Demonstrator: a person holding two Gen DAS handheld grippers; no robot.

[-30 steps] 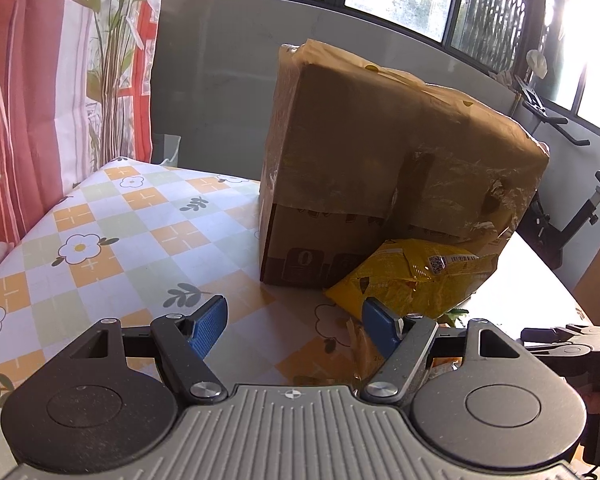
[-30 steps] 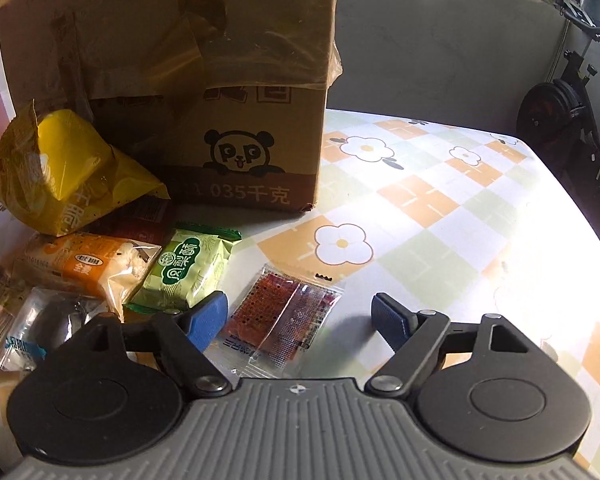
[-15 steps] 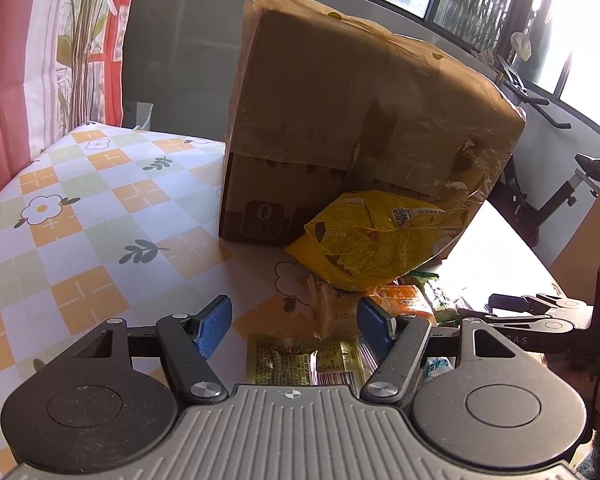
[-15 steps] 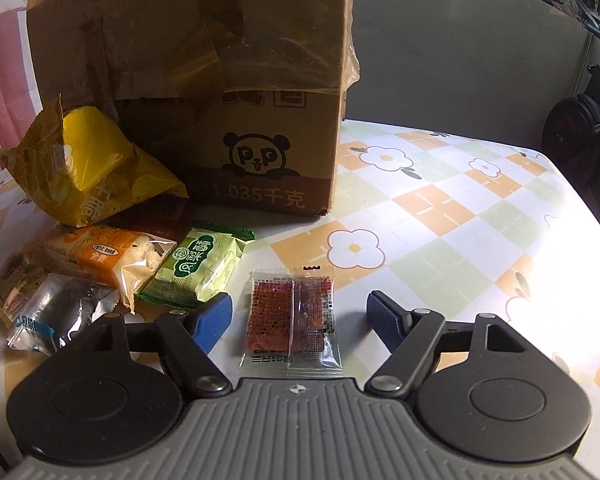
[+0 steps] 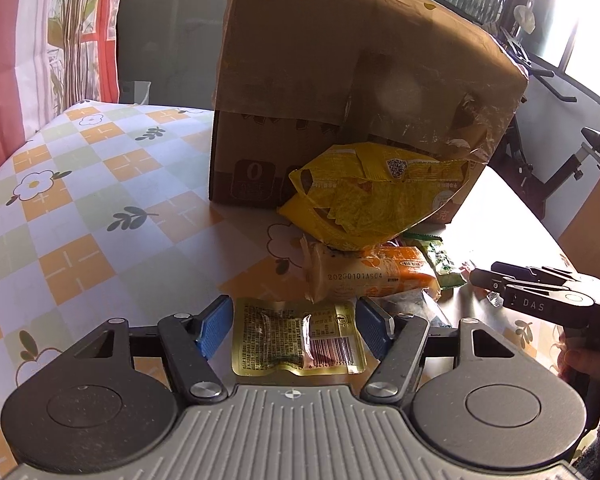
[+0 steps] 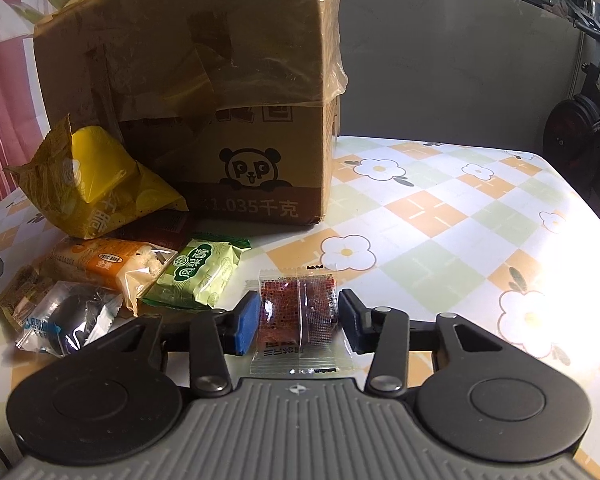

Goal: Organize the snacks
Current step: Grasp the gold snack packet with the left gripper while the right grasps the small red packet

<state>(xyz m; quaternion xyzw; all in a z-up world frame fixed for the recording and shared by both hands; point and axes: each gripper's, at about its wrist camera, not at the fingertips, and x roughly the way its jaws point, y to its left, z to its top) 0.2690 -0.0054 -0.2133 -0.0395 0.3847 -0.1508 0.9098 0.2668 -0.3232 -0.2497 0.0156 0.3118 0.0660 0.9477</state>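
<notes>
My left tongs (image 5: 294,326) stand spread around a gold foil packet (image 5: 298,336), pads clear of it. My right tongs (image 6: 298,318) have just been closing on the red clear-wrapped packet (image 6: 298,314), pads just beside it, flat on the surface (image 6: 440,240) near the cardboard box (image 6: 204,92).

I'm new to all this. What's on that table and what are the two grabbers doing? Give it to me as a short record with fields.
Surface: table with a flower-check cloth
Container: cardboard box with a panda print
Snacks: yellow chip bag, orange packet, green packet, clear packet with a dark snack, all loose in front of the box
Left gripper: jaws open, either side of a gold packet
Right gripper: jaws just been closing around a red packet, small gaps still showing
</notes>
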